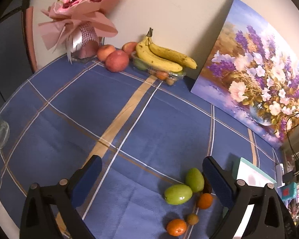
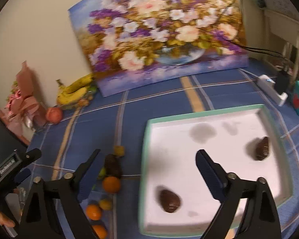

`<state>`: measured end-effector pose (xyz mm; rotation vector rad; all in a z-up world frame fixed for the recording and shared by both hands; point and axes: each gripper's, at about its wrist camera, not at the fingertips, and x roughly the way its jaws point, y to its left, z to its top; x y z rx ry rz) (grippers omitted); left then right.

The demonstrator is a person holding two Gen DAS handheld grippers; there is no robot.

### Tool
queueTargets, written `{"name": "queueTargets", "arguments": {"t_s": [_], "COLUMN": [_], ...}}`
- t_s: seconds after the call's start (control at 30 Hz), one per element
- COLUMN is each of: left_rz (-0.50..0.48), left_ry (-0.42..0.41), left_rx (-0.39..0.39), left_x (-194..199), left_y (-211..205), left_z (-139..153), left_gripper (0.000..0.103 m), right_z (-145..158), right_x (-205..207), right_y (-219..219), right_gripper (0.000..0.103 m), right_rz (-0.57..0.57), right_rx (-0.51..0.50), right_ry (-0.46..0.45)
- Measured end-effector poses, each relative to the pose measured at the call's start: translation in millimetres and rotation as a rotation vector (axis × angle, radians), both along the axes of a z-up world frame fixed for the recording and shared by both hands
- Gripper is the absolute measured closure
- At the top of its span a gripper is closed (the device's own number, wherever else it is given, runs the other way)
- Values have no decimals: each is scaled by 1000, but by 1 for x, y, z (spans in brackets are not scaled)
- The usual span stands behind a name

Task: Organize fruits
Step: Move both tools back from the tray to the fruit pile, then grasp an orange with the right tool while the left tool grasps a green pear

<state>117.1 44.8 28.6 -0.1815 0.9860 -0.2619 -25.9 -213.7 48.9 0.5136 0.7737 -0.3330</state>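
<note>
- Black-framed right gripper (image 2: 148, 164), blue pads spread wide and holding nothing, fills the lower frame above a white tray (image 2: 201, 108) with a mint rim; two dark brown oval fruits (image 2: 170, 200) lie inside it (view blurred).
- Left gripper (image 1: 152, 171) gapes empty too; its right finger partly hides a dark fruit beside two glossy green fruits (image 1: 178, 194) and small oranges (image 1: 176, 227), lower right.
- Blue plaid tablecloth (image 1: 69, 103) covers the table; bananas (image 1: 165, 56), apples (image 1: 117, 60) and a flower painting (image 1: 255, 75) line the cream wall.
</note>
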Motion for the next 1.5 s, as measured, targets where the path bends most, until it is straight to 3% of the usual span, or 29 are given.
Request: {"name": "queueTargets", "arguments": {"t_s": [0.13, 0.27, 0.33, 0.6, 1.0, 1.27, 1.43, 1.5], "left_rz": [-9, -16, -21, -17, -14, -23, -48, -56], "left_ry": [79, 161, 197, 290, 319, 328, 341, 349], "left_rx": [-26, -25, -34, -83, -86, -97, -103, -107], "left_x": [5, 9, 11, 14, 15, 15, 13, 11], "left_y": [-2, -10, -14, -20, -22, -27, -35, -38], "left_z": [-19, -42, -52, -73, -79, -81, -82, -83], "left_gripper": [13, 14, 19, 24, 24, 24, 24, 33], "right_z": [-4, -19, -28, -57, -86, -92, -79, -68], "right_x": [19, 33, 39, 54, 65, 63, 57, 51], "right_y": [19, 32, 36, 51, 58, 59, 53, 48], "right_gripper": [32, 40, 51, 54, 66, 68, 68, 68], "right_rz": [71, 128, 148, 203, 195, 192, 167, 147], "right_rx": [9, 33, 50, 111, 162, 171, 169, 154], "right_ry": [7, 46, 67, 141, 210, 202, 161, 139]}}
